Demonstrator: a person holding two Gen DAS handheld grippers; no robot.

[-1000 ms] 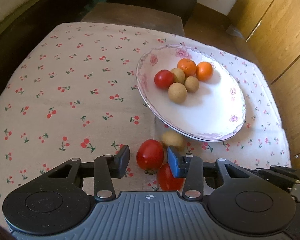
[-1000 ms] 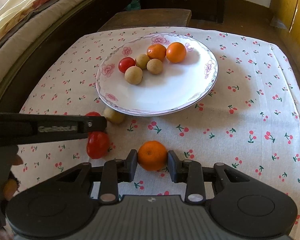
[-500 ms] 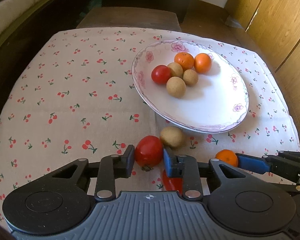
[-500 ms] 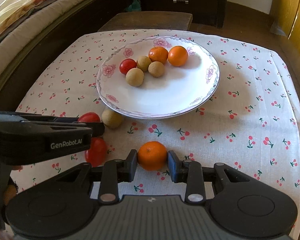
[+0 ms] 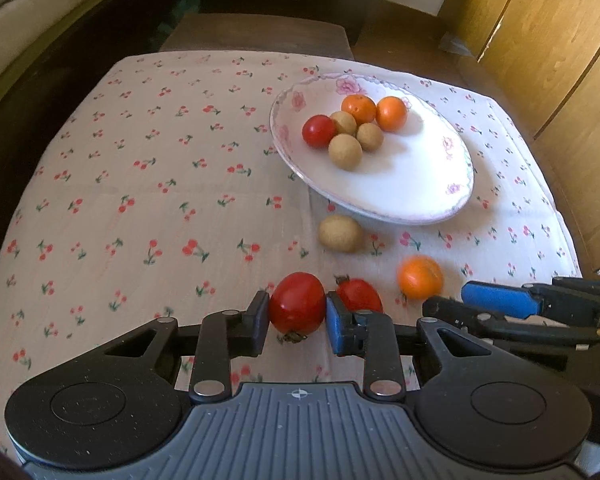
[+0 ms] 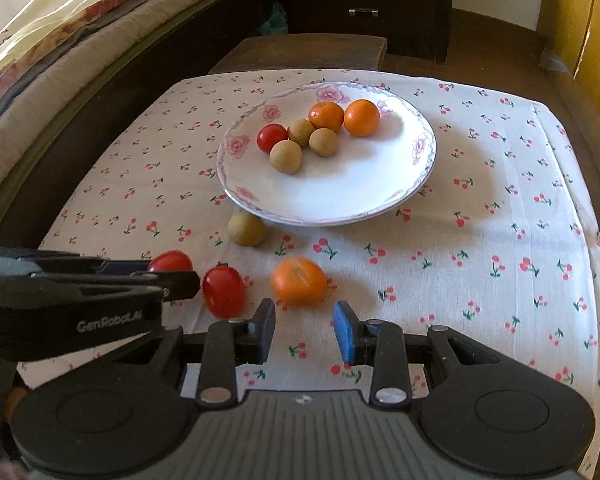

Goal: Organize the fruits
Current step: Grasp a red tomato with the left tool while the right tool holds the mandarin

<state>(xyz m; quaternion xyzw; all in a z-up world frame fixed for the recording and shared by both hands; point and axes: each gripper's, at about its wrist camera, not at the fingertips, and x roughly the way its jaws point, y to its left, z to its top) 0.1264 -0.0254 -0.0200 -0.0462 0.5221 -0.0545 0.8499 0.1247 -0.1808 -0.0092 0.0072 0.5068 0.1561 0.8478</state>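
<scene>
Released a moment ago, the loose orange (image 6: 299, 281) now sits free on the cherry-print cloth (image 6: 500, 208), and the right gripper (image 6: 305, 330) has pulled back with its jaws spread wide and nothing between them; the fruit lies just beyond the tips, low centre of the right wrist frame, slightly blurred. Over on the left, the left gripper (image 5: 297, 322) is pinching a red tomato (image 5: 297, 303) at bottom centre of its frame, pads on both flanks, long axis running up the frame, stem end toward the camera. A second tomato (image 5: 358, 295) lies just right of it, long axis tilted, green stem toward the upper left. One loose brown fruit (image 5: 340, 233) rests beside the near rim of the plate (image 5: 420, 184), upper right, which carries a tomato, three brown fruits and two oranges clustered at its far side.
</scene>
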